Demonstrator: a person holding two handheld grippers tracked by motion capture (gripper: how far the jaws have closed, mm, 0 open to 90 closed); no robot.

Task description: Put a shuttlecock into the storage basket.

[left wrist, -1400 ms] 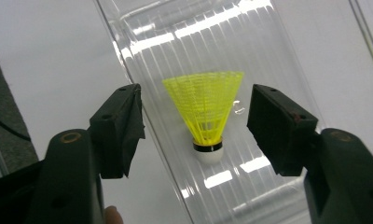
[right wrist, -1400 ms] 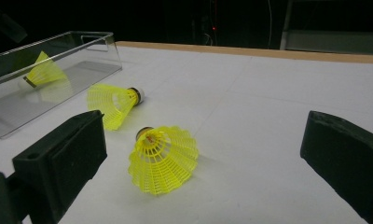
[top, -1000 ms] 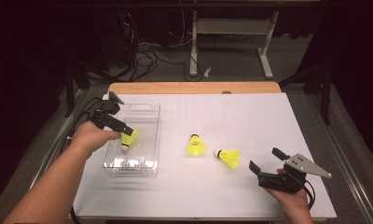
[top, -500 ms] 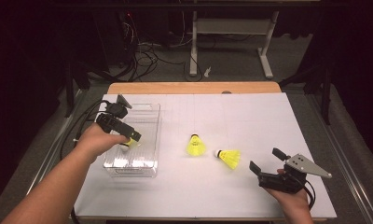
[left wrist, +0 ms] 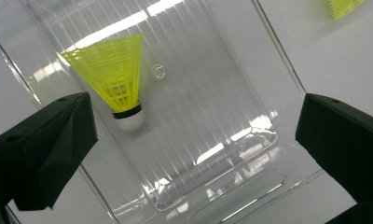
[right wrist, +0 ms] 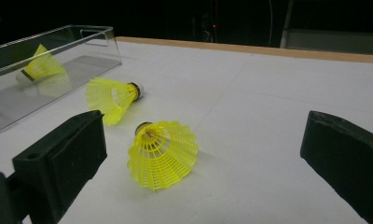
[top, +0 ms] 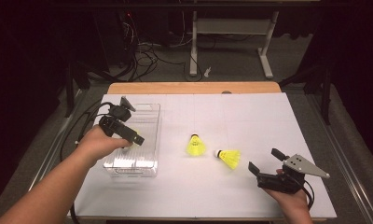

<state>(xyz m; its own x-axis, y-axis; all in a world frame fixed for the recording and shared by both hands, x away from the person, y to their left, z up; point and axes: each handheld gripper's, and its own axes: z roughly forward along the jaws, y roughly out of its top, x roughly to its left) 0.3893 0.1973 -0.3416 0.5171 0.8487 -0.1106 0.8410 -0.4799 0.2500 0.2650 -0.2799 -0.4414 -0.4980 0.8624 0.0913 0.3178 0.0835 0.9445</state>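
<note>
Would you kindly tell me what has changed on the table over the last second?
The left gripper has just opened, letting go of a shuttlecock, which now lies in the clear box. The right gripper and the two shuttlecocks on the table stayed put.

There are three yellow shuttlecocks: one (left wrist: 114, 81) lies in the box, and two (top: 195, 145) (top: 229, 157) lie on the table (top: 250, 116). There is one clear plastic box (top: 149, 122). There are two black tools, the left tool (top: 137, 139) and the right tool (top: 263, 159).
</note>
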